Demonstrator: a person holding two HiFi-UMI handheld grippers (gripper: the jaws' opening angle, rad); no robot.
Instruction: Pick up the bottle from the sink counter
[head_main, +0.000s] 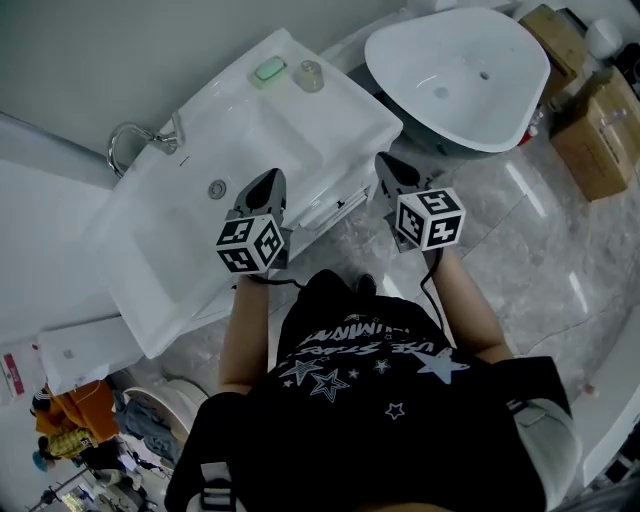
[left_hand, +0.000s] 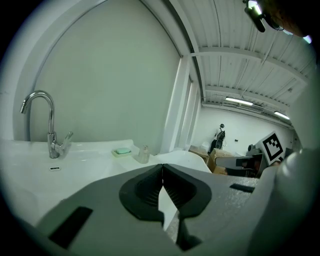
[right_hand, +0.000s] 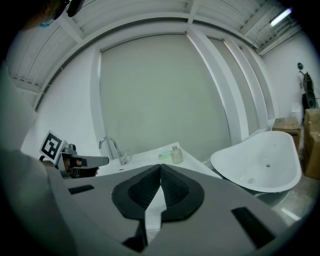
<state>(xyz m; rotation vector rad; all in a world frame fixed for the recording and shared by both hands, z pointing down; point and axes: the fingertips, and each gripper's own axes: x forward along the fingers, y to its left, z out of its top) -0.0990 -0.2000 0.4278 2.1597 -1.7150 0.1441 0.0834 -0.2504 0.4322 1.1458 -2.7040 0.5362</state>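
A small clear bottle (head_main: 310, 75) stands upright at the far right corner of the white sink counter (head_main: 340, 110), next to a green soap bar (head_main: 269, 69). The bottle (left_hand: 143, 154) shows small in the left gripper view and the bottle (right_hand: 176, 155) also in the right gripper view. My left gripper (head_main: 265, 187) hovers over the counter's front edge, shut and empty, well short of the bottle. The right gripper (head_main: 392, 168) hangs beside the counter's right corner, shut with nothing in it.
A chrome tap (head_main: 130, 140) rises at the basin's (head_main: 240, 150) left side. A white freestanding bathtub (head_main: 460, 75) sits to the right. Cardboard boxes (head_main: 595, 130) stand on the grey marble floor (head_main: 520, 230). A person stands far off in the room (left_hand: 219, 136).
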